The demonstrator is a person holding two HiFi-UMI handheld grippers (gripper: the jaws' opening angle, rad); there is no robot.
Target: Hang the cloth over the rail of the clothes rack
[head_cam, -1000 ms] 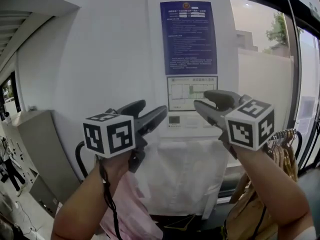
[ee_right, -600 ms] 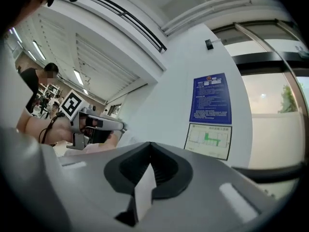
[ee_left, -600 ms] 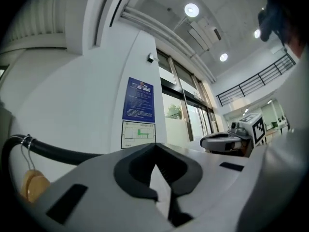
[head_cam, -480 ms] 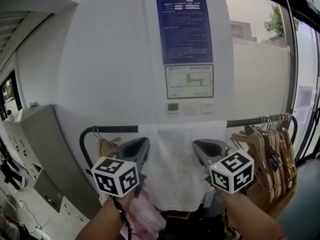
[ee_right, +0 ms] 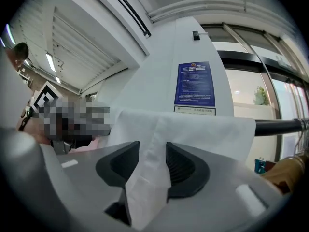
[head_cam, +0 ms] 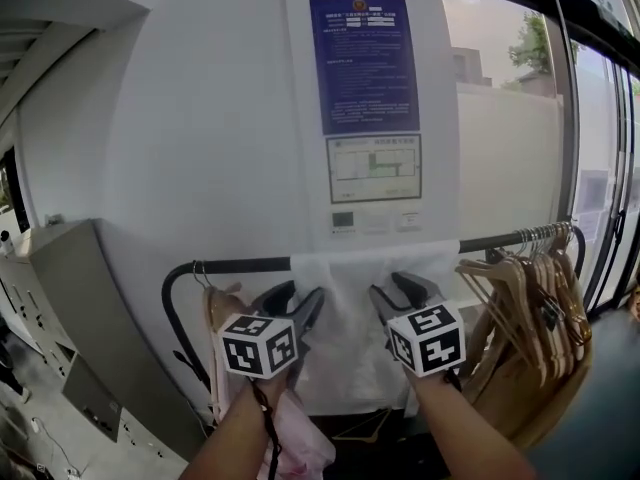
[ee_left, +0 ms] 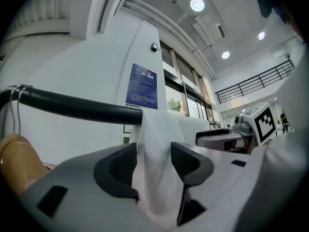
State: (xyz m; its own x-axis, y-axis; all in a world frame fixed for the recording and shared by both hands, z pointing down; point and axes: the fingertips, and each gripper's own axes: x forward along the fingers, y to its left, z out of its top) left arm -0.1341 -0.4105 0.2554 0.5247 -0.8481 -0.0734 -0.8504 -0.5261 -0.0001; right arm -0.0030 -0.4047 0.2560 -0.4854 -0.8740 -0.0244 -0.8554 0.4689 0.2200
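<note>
Now white cloth (head_cam: 350, 353) is draped over the rail (head_cam: 245, 264). The left gripper (head_cam: 297, 298) and right gripper (head_cam: 393, 288) have just been opened, with cloth slack between the jaws. Both are best drawn straight back so nothing is snagged.

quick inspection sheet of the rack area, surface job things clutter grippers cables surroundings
surface: nothing seen
job's things: white cloth draped over the black metal rail of the clothes rack
clutter: wooden hangers bunched at the rail's right end; pink garment hanging at left
grippers: left gripper and right gripper open, jaws have just been opening, cloth hanging between each pair
cables: thin black cord below the left gripper
surroundings: white wall, blue poster, windows at right, grey cabinet at left
</note>
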